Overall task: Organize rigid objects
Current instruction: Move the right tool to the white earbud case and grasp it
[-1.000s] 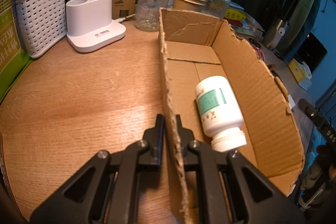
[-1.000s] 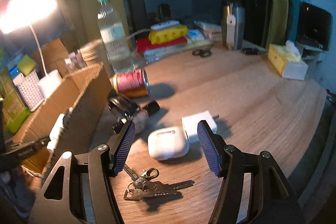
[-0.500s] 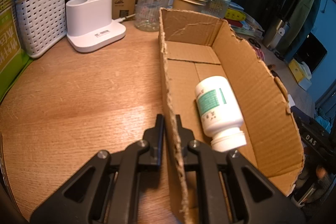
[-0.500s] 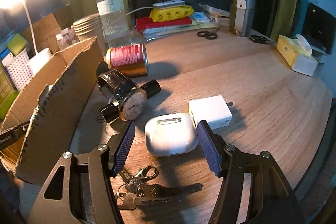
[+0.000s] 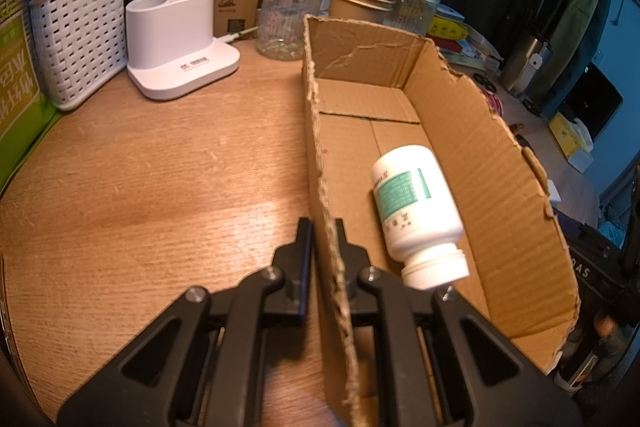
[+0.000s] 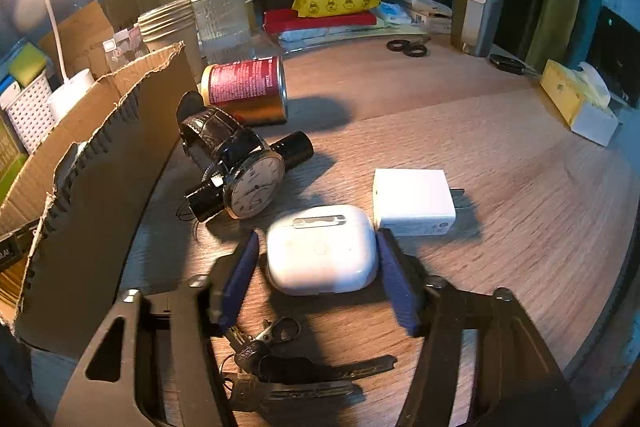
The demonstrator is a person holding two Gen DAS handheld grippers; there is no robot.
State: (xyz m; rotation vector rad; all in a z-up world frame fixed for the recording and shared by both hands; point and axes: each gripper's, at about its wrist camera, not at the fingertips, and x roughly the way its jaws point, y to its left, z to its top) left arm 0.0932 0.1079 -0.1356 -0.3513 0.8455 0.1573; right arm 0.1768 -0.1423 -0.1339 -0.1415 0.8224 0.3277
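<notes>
Right gripper [image 6: 318, 259] closing around the white earbud case [image 6: 322, 250] on the table [image 6: 500, 147].
Left gripper [image 5: 323, 227] clamps the cardboard box [image 5: 492, 163] wall; a pill bottle [image 5: 418, 209] lies inside.

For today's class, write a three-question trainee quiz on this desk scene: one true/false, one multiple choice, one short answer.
1. True or false: the left gripper is shut on the cardboard box wall.
2. What lies between the right gripper fingers? A) keys B) earbuds case C) wristwatch
3. What already lies in the box?

Key: 1 true; 2 B; 3 the white pill bottle, on its side.
</notes>
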